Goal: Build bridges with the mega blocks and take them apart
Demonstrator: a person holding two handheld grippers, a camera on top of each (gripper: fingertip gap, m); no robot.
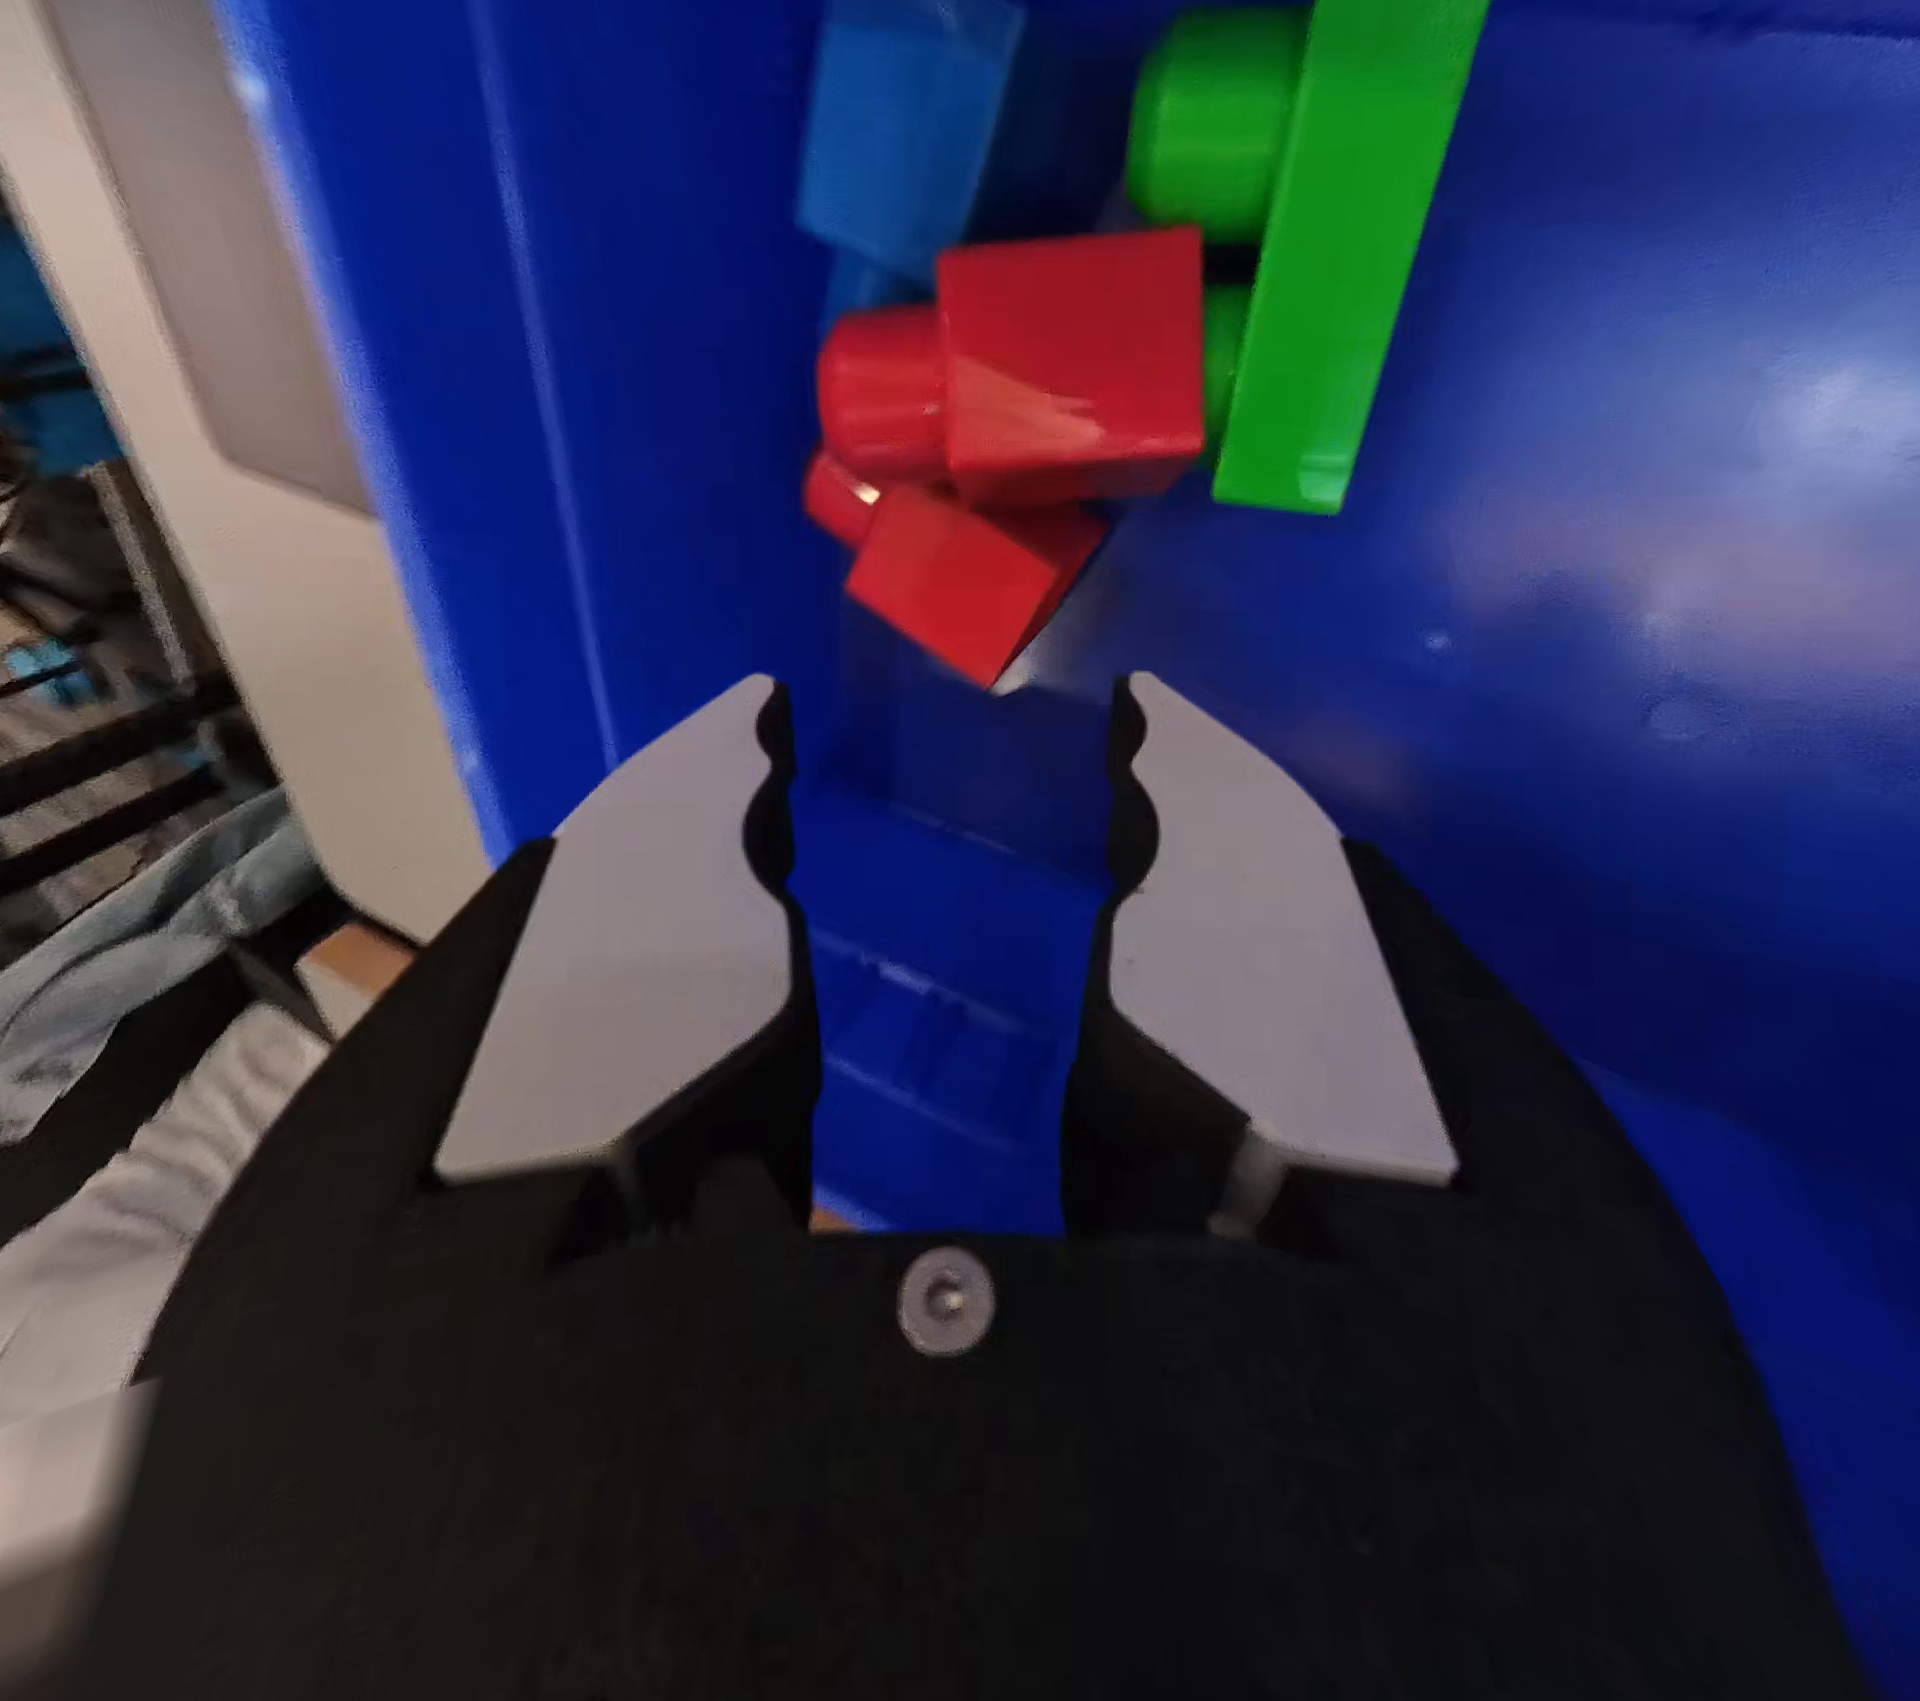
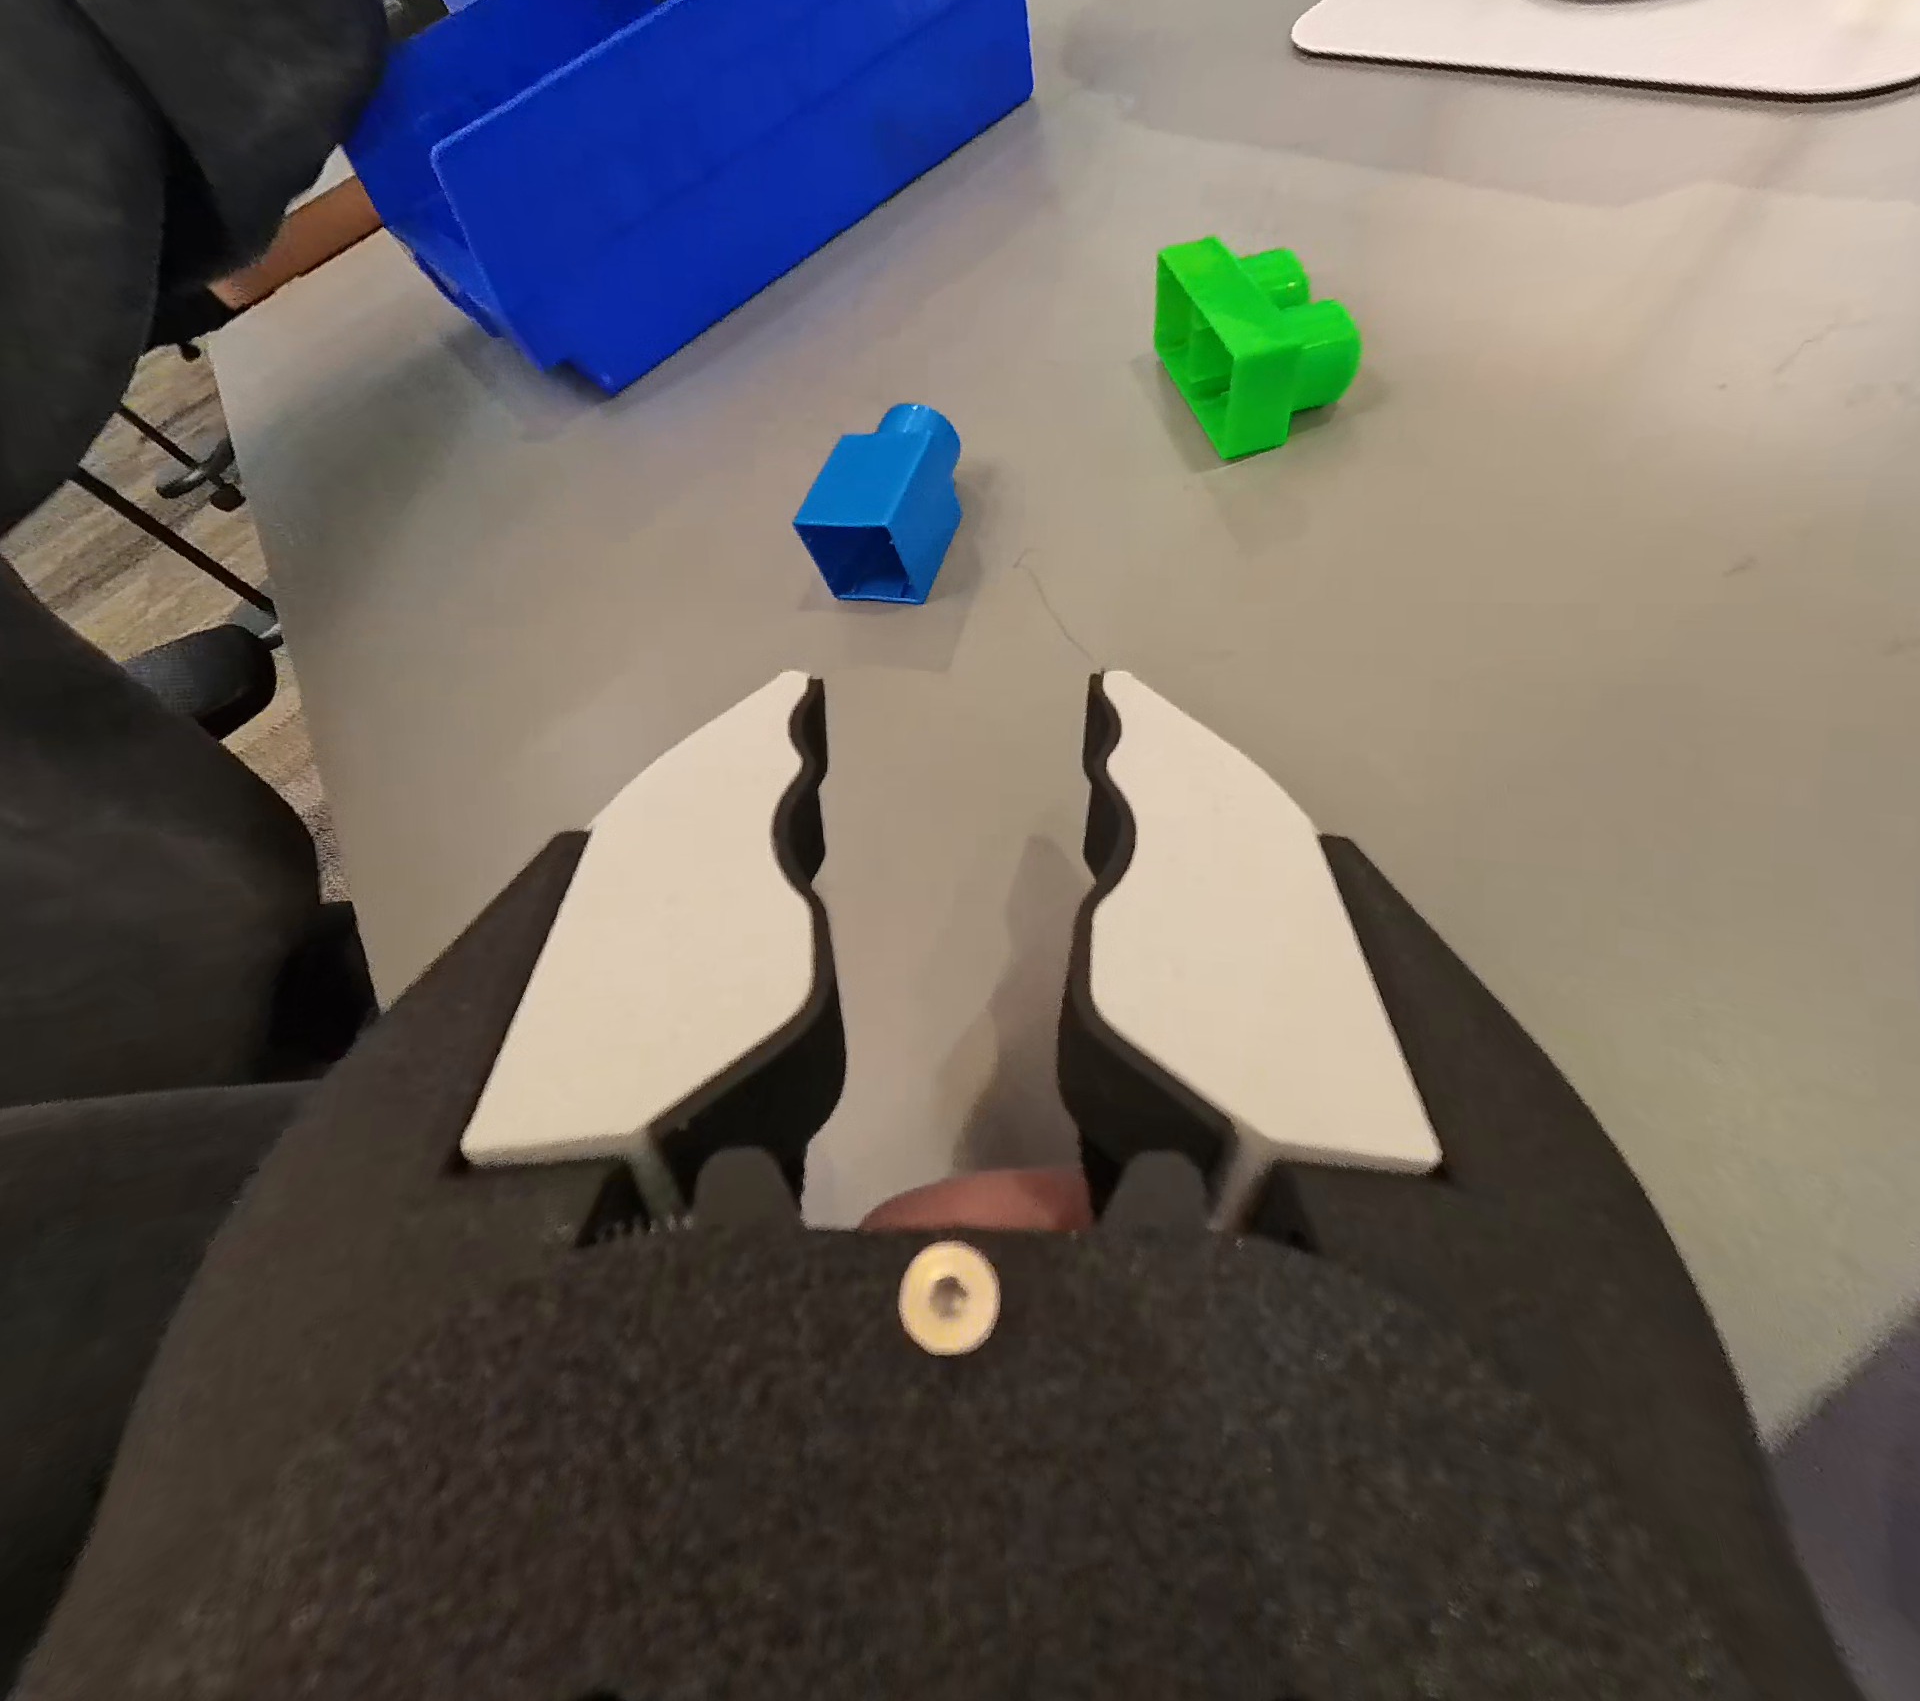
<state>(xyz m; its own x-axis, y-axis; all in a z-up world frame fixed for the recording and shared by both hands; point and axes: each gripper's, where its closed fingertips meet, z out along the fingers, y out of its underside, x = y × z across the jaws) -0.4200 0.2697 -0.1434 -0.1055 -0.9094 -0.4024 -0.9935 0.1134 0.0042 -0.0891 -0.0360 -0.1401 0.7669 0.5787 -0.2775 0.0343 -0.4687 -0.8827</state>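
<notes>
Left tongs (image 1: 945, 706) reach down into the blue bin (image 2: 727, 124) at the far left of the grey table (image 2: 1455, 716), jaws parted about a block's width, gripping nothing. Just ahead of the tips lies a loose heap: two red blocks (image 1: 1060, 373), a blue block (image 1: 904, 103), a wide green block (image 1: 1340, 217), all on their sides and touching.

Right tongs (image 2: 951, 695) hover above the table, jaws likewise apart and empty. Near them lie a single-stud blue block (image 2: 883, 508) and, further right, a two-stud green block (image 2: 1247, 347), well apart.

Judged step: fetching a block from the bin. Best to take the nearest red one across its flat faces, not the round stud.

Blocks are glossy hard plastic, hollow underneath, likely slippery.
</notes>
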